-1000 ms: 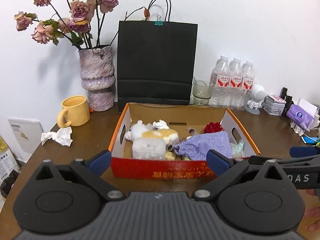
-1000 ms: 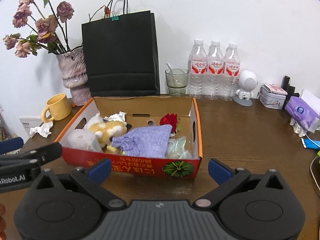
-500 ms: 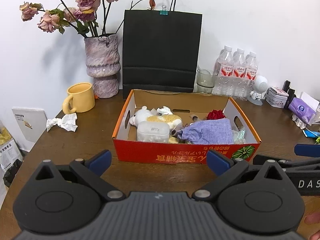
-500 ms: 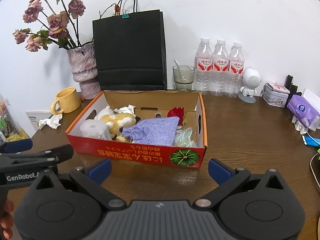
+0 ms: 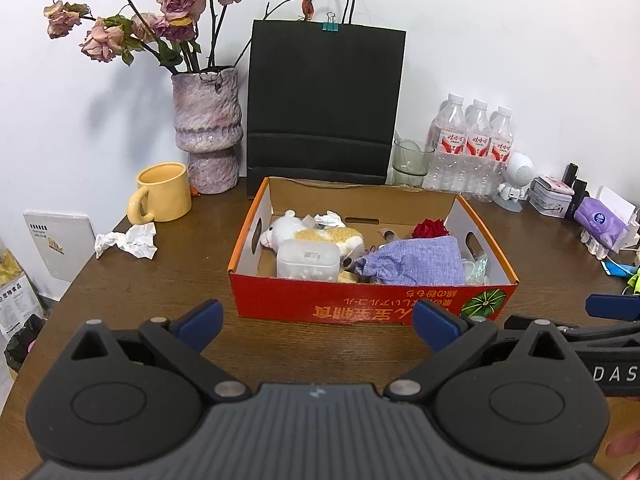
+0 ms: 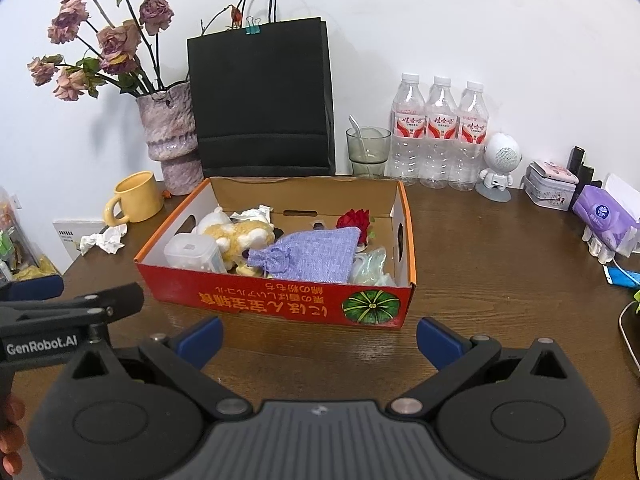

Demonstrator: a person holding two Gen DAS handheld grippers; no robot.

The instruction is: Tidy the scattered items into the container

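A red cardboard box [image 5: 372, 306] [image 6: 276, 304] stands mid-table. It holds a plush toy [image 5: 316, 236], a clear plastic case [image 5: 308, 260], a purple pouch [image 5: 416, 262] [image 6: 312, 254], a red rose [image 5: 430, 228] and crumpled paper. A crumpled white tissue [image 5: 128, 240] [image 6: 102, 239] lies on the table left of the box. My left gripper [image 5: 318, 326] is open and empty, near the box's front. My right gripper [image 6: 320, 338] is open and empty, also in front of the box.
A yellow mug [image 5: 162, 192], a vase of dried roses [image 5: 208, 136], a black paper bag [image 5: 324, 104], a glass [image 5: 412, 158], three water bottles [image 5: 472, 148], a small white robot figure [image 6: 500, 168], a tin and a purple tissue pack [image 6: 604, 216] stand along the back and right.
Both grippers have drawn back from the box and risen, so the box looks smaller and farther. Both stay open and empty.
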